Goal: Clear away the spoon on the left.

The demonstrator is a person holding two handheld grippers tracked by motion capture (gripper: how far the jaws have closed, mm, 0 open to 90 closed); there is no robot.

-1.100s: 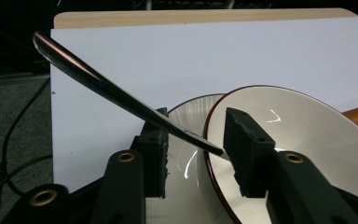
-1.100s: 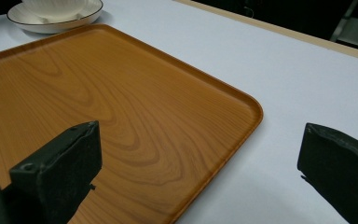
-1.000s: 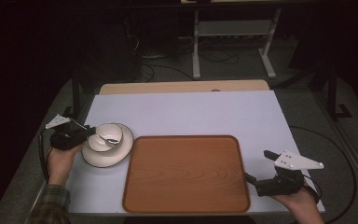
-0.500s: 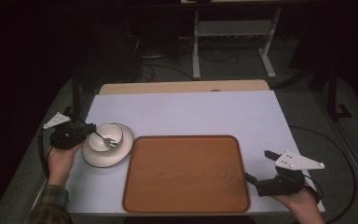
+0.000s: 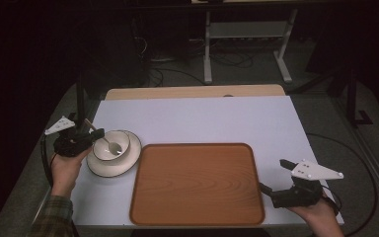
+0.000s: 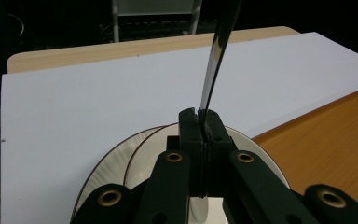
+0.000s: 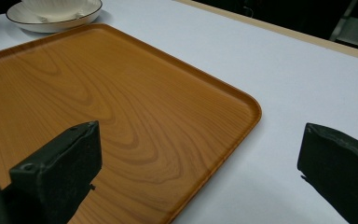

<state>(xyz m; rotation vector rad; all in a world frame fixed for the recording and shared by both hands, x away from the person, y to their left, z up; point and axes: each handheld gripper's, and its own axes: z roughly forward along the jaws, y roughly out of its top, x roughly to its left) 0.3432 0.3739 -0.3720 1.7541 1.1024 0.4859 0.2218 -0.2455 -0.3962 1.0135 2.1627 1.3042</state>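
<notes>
Left tool clamped on a spoon in the bowl; right tool idle by the tray.

The left tool (image 5: 86, 139) has its jaws closed tight on the handle of a spoon (image 6: 213, 79), whose scoop lies inside the white bowl (image 5: 112, 146) that sits on a plate (image 5: 128, 160) at the bench's (image 5: 202, 118) left side, just beside the wooden tray (image 5: 197, 185). The right tool (image 7: 200, 172) hangs with jaws wide apart and nothing between them, over the tray's near right corner. Judgement: the spoon is probably being lifted out. Raise it straight and slowly so the scoop clears the bowl's rim without tipping the bowl or dragging the plate. The thin metal handle may pivot in the pinch.
</notes>
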